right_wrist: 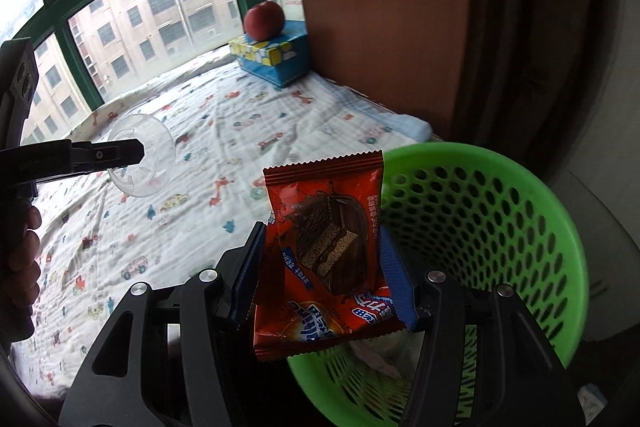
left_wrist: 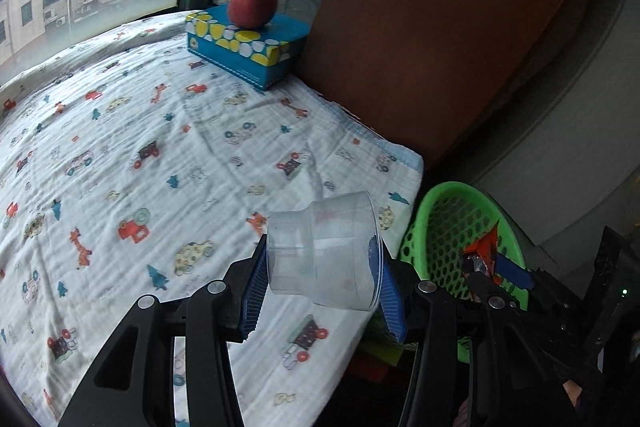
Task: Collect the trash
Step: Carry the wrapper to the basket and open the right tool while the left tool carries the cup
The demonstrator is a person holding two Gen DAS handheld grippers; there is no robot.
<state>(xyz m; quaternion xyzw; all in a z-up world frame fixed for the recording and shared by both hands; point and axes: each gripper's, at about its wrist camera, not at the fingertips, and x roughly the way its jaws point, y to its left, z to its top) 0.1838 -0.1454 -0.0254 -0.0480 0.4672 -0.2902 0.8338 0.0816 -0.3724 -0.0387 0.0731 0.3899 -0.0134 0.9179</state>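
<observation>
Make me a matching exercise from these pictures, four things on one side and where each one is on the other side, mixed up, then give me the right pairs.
Things:
1. clear plastic cup
2. red snack wrapper
3. apple
4. green basket

Places:
A. on top of the blue tissue box
B. beside the edge of the patterned cloth, lower than it
C. between the fingers of the left gripper
D. between the fingers of the right gripper

Pairs: 1-C, 2-D, 3-A, 4-B
</observation>
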